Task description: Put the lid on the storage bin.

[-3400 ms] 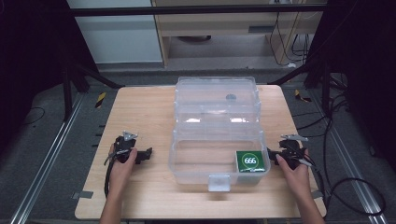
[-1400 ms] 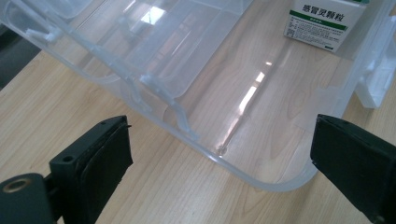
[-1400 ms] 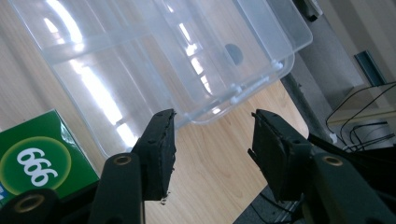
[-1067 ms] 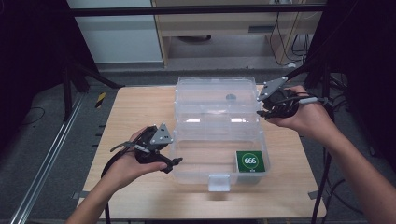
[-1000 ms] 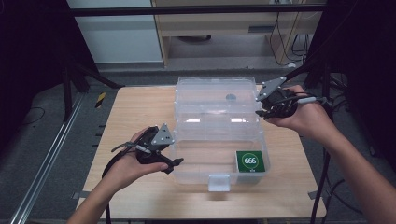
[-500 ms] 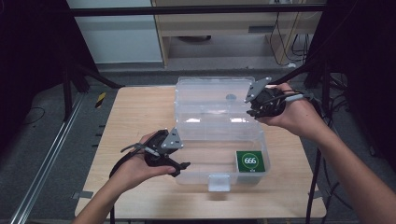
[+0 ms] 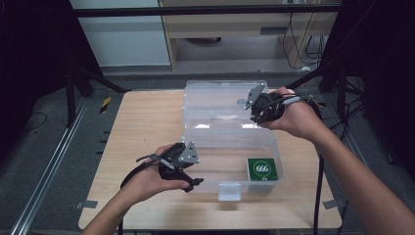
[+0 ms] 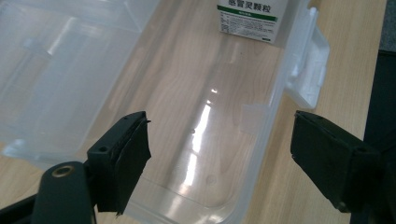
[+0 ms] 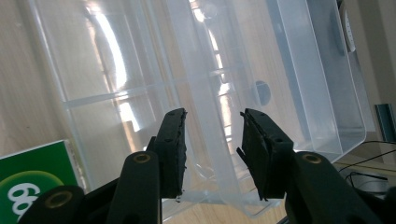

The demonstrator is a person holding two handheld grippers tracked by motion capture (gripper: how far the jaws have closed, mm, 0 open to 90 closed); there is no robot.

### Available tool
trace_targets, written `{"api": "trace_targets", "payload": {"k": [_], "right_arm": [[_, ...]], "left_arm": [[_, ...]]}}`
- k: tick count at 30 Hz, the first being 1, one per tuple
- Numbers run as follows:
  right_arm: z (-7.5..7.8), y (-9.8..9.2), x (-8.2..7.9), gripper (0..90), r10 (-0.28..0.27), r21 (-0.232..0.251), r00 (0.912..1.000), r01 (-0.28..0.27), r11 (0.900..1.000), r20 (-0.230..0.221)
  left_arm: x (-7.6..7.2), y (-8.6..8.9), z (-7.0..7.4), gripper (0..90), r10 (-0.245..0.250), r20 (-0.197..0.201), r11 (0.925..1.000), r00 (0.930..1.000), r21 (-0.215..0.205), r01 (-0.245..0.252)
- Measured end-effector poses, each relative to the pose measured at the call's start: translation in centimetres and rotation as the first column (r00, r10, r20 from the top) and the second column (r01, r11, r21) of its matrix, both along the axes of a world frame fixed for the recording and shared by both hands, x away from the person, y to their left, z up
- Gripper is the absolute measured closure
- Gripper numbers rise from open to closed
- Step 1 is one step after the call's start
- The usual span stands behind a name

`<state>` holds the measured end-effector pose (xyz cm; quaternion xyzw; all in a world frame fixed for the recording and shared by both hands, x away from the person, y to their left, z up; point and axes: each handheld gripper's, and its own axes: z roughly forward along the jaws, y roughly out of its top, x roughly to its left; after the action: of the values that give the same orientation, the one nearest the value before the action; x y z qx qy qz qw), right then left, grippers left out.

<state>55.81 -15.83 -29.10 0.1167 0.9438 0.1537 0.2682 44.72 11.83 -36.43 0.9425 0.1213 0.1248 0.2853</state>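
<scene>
Clear box [image 7: 230, 142] — green carton [image 7: 263, 169], Chinese print in left gripper view

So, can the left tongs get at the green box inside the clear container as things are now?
Probably yes. The container stands open with its lid folded back, and the left tongs sit open at its left end. The green box lies at the far end, with bare floor between them.

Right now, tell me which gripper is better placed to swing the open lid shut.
Right. The right gripper straddles the clear box's raised lid at its edge, jaws open around the plastic. The left gripper is down at the box's front left corner, away from the lid.
</scene>
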Motion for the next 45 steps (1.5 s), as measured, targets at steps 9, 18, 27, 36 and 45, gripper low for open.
{"api": "trace_targets", "payload": {"k": [9,18,27,36,45], "right_arm": [[-1.1,0.2,1.3,60.9,0.006,-0.043,0.9997,-0.007,0.999,-0.023],[-1.7,0.5,1.9,64.5,0.024,-0.069,0.9990,-0.027,0.997,-0.038],[-2.0,0.8,2.1,67.2,0.044,-0.096,0.9977,-0.049,0.994,-0.052],[-2.0,1.1,2.4,69.3,0.049,-0.100,0.9968,-0.055,0.993,-0.062],[-1.9,1.4,2.2,75.0,0.066,-0.128,0.9958,-0.073,0.989,-0.063]], "left_arm": [[-0.1,-0.5,-1.1,18.7,-0.020,-0.016,0.9997,0.9997,0.012,0.020],[-0.2,-1.1,-2.3,18.3,-0.039,-0.035,0.9984,0.9986,0.039,0.040],[-0.3,-1.2,-3.0,22.5,-0.041,-0.042,0.9975,0.9983,0.055,0.043],[-0.2,-1.3,-3.5,30.7,-0.043,-0.051,0.9964,0.9978,0.071,0.046],[-0.2,-1.5,-3.8,36.3,-0.051,-0.064,0.9941,0.9966,0.092,0.057]]}}
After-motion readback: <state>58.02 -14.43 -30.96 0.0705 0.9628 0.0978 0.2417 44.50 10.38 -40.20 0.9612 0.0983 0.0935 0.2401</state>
